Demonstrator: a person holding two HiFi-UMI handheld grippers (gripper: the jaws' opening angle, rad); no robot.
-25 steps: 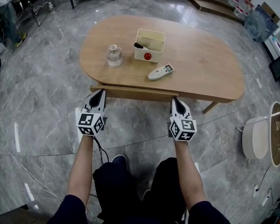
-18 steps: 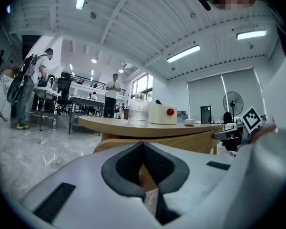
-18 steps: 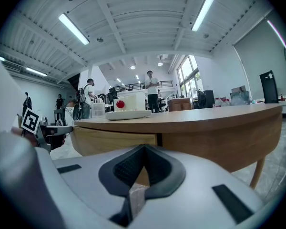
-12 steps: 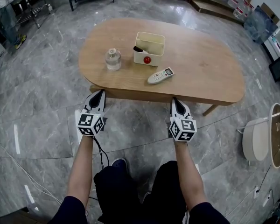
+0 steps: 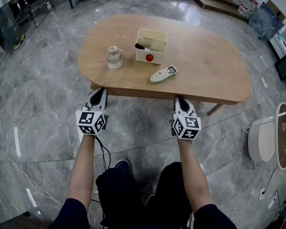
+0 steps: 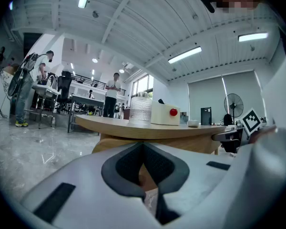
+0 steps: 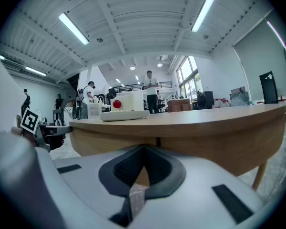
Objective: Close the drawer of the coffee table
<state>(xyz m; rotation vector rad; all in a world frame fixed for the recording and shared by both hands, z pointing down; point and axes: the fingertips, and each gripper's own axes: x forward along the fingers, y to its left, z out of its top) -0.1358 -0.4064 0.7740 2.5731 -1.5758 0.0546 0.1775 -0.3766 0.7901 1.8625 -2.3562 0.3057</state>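
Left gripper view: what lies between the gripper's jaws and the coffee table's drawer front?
Nothing. The left gripper's shut jaws sit right at the drawer front with no object between; the head view shows the same.

pale honey-wood coffee table [image 5: 205,66], grey marble-veined floor [image 5: 43,99], cream box [image 5: 152,44] with a red ball [image 5: 149,57], white remote [image 5: 163,74], black-and-white square markers on left gripper [image 5: 101,91] and right gripper [image 5: 179,99]

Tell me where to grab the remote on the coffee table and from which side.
Grip the remote across its narrow middle, coming straight down from above. It lies flat on the table top, so likely only its long side edges offer a hold; turn the jaws square to its diagonal length. The white box stands apart, leaving room.
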